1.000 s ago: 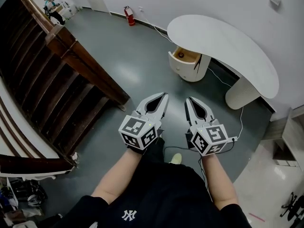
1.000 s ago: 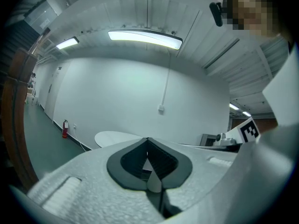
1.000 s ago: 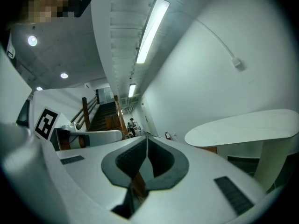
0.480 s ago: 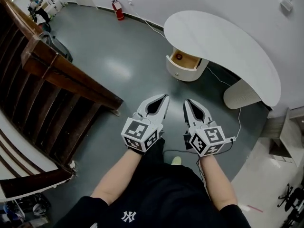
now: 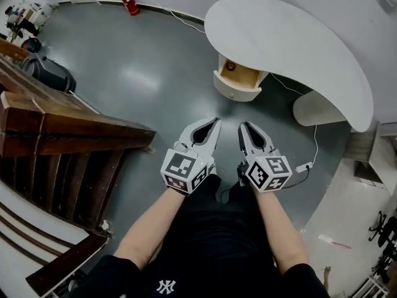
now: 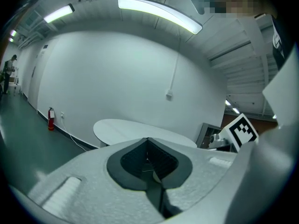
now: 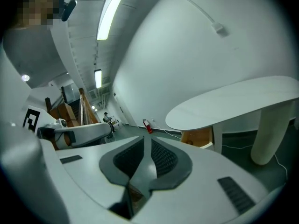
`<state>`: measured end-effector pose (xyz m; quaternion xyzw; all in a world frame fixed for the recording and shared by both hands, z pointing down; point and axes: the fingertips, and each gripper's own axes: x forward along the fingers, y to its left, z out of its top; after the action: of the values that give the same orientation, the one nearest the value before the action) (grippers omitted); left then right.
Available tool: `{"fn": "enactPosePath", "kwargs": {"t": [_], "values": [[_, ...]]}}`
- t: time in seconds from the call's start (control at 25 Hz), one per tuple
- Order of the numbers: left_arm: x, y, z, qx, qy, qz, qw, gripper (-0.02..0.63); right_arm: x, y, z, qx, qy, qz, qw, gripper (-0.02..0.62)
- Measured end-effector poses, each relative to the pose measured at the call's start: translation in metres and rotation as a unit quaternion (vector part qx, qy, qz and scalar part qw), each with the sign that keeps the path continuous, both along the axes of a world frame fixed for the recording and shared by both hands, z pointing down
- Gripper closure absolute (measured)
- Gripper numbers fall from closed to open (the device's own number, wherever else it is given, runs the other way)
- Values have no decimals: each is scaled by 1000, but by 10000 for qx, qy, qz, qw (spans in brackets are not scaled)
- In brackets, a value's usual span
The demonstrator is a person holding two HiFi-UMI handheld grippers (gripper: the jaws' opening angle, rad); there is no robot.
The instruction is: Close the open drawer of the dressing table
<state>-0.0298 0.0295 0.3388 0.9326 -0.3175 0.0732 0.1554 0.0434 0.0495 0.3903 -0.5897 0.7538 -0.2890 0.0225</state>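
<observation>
Glossy grey floor (image 5: 142, 73) is filling most of the head view. Dressing table (image 5: 291, 48), w/ smooth white kidney-shaped top on rounded legs, is standing upper right by the wall. Dark wooden banister (image 5: 68, 132) is slanting across the left. Drawer (image 5: 239, 79), w/ curved white front and pale wood inside, is jutting open under the table's left end, well ahead of both tools. Left gripper (image 5: 215, 124), matte white shell w/ ribbed dark pads, is holding its jaws together, empty. Right gripper (image 5: 243, 126): jaws have just been opening and are standing slightly apart, nothing btwn.
</observation>
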Motion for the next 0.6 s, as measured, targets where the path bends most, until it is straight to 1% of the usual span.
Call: {"fn": "enactPosePath", "kwargs": {"t": [0.12,0.36,0.6], "values": [[6,-17,22,-105,-41,88,9999,597,8,-19,35,-223,54,225,9995,537],[23,-53,79,-298,-158,186,9993,597,28,-57,113,-586,5,627,9963,518],[36,-90,145,-412,-329,180,9984,597,34,-100,201,-889,288,762,9927,508]]}}
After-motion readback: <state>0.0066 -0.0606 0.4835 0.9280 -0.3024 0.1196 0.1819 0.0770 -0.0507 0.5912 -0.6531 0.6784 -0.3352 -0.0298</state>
